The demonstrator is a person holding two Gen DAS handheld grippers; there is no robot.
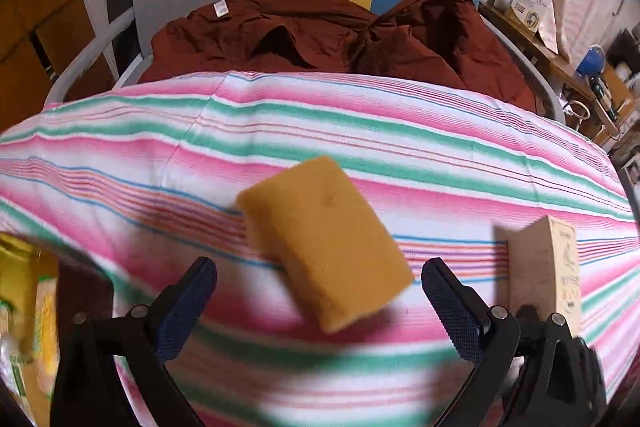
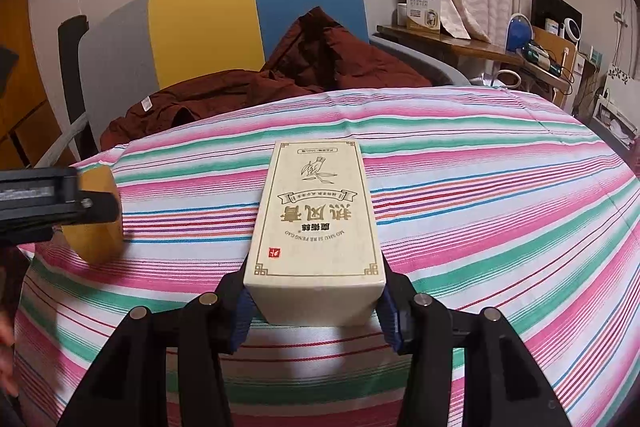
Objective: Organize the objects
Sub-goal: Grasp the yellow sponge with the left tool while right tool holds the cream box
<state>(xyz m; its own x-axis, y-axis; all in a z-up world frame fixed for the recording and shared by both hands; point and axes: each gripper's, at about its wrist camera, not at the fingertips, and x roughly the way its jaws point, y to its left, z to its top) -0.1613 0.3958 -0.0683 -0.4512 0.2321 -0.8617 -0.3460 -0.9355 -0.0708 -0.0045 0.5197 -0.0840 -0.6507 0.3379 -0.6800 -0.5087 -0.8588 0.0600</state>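
The cream box (image 2: 316,227) looks like thin printed carton, so I judge it light, stiff along its edges and easy to dent on the wide faces. It is better held low on its two long sides, near one end, and this is where the right gripper (image 2: 316,303) has it: the blue pads are clamped on both sides of the near end. Whether its far end rests on the striped cloth (image 2: 500,195) of the tabletop or hangs just above it, I cannot tell. The box is tall and narrow, pale ivory, with a gold frame line, a small drawing of a plant, large gold characters and a little red seal.

The orange sponge (image 1: 324,243) seems soft and very light; it will squash under pressure and the surface should not slip. I would take it across its short width, in the middle. It lies flat on the cloth, to the left of the box and apart from it. It is a plain block with rounded corners. The left gripper (image 1: 318,285) is above it with the jaws wide apart, holding nothing.
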